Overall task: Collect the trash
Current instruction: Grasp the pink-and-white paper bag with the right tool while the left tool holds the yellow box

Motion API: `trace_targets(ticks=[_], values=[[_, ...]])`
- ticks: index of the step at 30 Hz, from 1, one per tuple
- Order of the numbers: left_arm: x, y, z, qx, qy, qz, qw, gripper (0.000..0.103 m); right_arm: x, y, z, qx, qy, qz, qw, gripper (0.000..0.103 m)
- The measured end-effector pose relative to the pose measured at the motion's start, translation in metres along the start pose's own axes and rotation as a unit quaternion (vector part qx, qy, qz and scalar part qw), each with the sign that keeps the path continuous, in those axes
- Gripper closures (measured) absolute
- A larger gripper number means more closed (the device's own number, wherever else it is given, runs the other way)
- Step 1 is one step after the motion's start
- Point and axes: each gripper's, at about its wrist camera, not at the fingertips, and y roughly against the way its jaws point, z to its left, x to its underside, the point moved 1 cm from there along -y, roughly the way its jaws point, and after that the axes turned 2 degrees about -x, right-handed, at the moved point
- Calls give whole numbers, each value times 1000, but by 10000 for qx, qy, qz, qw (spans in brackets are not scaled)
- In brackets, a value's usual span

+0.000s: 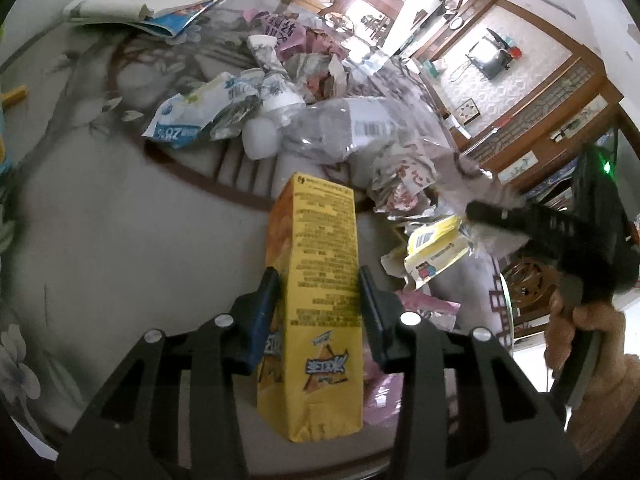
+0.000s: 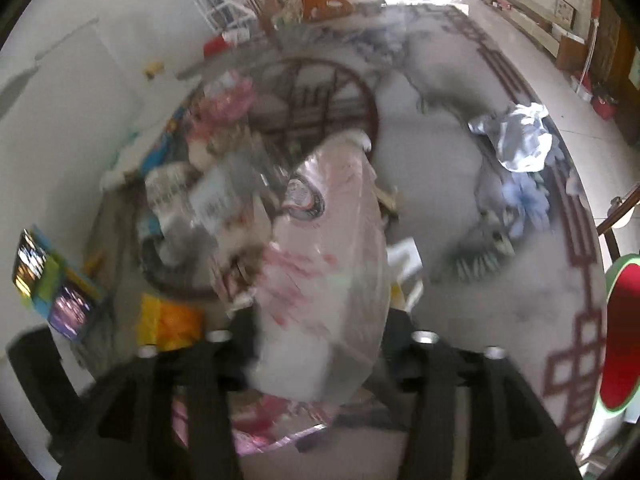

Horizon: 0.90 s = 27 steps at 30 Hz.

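Clamping a yellow carton [image 1: 316, 300], the left gripper [image 1: 320, 300] waits mid-collection while the right gripper [image 2: 320, 344] grips a clear plastic bag [image 2: 328, 264], apparently awaiting the carton's drop inside.

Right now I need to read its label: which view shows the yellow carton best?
Left wrist view: the yellow carton is sharp, centred, print legible. Right wrist view shows only a blurred yellow-orange patch, possibly it.
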Motion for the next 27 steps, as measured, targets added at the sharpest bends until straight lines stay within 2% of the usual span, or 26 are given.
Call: trace_targets(ticks=[5, 8, 10, 13, 14, 15, 16, 17, 22, 27], values=[[0, -2, -5, -56, -145, -6, 9999, 64, -4, 8, 11, 231, 331, -293, 9988, 28], [-1, -2, -5, -51, -127, 4, 9999, 64, -17, 3, 22, 474, 588, -322, 9966, 23], [-1, -2, -5, -62, -158, -9, 9999, 64, -27, -8, 24, 554, 600, -244, 9964, 23], [-1, -1, -6, -65, -210, -37, 9998, 64, -40, -36, 18, 665, 488, 149, 9965, 23], [-1, -1, -6, -61, -221, -41, 9997, 64, -41, -42, 17, 718, 470, 212, 9961, 23], [-1, -1, -6, -54, -223, -44, 9997, 64, -43, -50, 14, 799, 460, 271, 9954, 28], [-2, 0, -6, -44, -219, -50, 9997, 64, -43, -53, 12, 853, 462, 271, 9949, 40], [-2, 0, -5, -41, -211, -59, 9998, 64, -43, -55, 12, 892, 471, 266, 9945, 45], [-5, 0, 0, -17, -106, -90, 9999, 64, -37, -43, 17, 844, 697, -3, 9940, 47], [-7, 8, -4, 129, -156, -300, 9993, 64, -17, 4, 22, 523, 832, -594, 9934, 47]])
